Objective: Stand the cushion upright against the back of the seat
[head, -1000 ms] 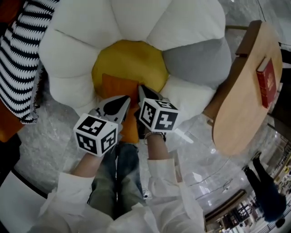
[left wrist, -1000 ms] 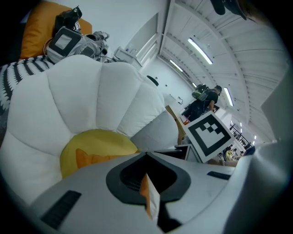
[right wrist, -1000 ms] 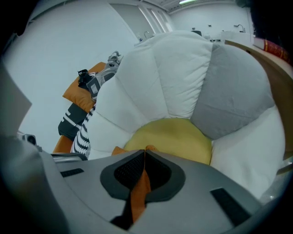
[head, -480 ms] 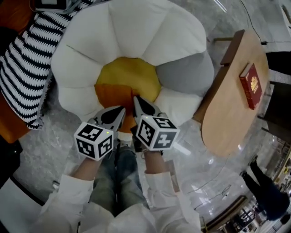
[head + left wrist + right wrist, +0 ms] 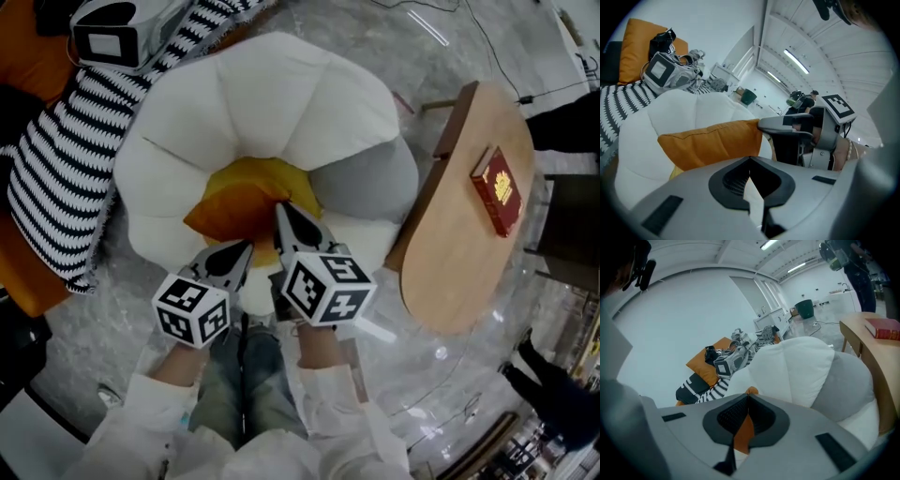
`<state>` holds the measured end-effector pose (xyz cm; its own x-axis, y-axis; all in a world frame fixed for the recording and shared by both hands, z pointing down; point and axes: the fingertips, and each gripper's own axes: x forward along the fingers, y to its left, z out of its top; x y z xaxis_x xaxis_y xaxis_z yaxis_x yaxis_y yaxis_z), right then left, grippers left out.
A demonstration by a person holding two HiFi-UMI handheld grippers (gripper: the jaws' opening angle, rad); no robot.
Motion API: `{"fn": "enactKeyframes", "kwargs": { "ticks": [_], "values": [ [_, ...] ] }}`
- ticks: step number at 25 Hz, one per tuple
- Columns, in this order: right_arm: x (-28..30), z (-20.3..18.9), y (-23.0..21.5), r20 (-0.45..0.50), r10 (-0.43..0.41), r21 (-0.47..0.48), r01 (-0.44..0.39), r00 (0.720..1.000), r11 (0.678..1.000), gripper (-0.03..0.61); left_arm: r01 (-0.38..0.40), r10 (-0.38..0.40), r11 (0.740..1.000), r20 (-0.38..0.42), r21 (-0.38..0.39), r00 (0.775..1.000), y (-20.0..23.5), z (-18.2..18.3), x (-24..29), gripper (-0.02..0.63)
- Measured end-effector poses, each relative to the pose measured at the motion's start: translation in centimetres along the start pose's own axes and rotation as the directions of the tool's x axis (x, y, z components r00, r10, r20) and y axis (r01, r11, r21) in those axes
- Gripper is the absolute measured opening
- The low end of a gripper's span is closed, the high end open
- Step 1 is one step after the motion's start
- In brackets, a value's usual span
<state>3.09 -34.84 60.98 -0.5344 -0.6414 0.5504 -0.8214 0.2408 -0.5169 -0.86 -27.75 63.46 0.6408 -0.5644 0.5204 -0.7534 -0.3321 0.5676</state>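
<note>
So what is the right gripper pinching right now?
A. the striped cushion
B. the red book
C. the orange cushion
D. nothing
C: in the right gripper view, the right gripper has its jaws shut with orange fabric between them, and the head view shows its tip at the near edge of the orange cushion.

Orange cushion (image 5: 232,208); white seat (image 5: 253,94) with a yellow centre (image 5: 286,178) and one grey section (image 5: 367,183); black-and-white striped blanket (image 5: 56,187); red book (image 5: 497,190); pale wooden tabletop (image 5: 459,253).
</note>
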Motion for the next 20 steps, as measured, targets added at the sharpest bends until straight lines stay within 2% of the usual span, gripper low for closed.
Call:
{"fn": "enactKeyframes", "kwargs": {
  "ticks": [5,8,12,16,20],
  "values": [
    [0.6,4.4,0.7,0.066,0.021,0.018,-0.022,0.998,1.0,0.015,0.006,-0.006,1.0,0.018,-0.017,1.0,-0.9,1.9,-0.1,0.006],
    [1.7,6.9,1.4,0.096,0.062,0.004,-0.062,0.993,0.998,0.015,0.019,-0.019,1.0,0.027,-0.011,0.999,-1.7,3.0,-0.2,0.006],
    [3.9,9.6,0.7,0.137,0.077,0.015,-0.08,0.988,0.997,0.015,0.025,-0.025,0.999,0.027,-0.023,0.999,-1.6,3.1,0.0,0.006],
    [5.6,10.2,-1.2,0.138,0.069,-0.002,-0.07,0.988,0.998,0.015,0.023,-0.023,0.998,0.013,-0.052,1.0,-1.2,2.2,0.7,0.006],
    [6.7,9.7,-3.5,0.119,0.019,-0.019,-0.017,0.993,1.0,0.015,0.017,-0.015,0.995,0.029,-0.098,0.999,0.0,2.6,1.3,0.006]
  ]
}}
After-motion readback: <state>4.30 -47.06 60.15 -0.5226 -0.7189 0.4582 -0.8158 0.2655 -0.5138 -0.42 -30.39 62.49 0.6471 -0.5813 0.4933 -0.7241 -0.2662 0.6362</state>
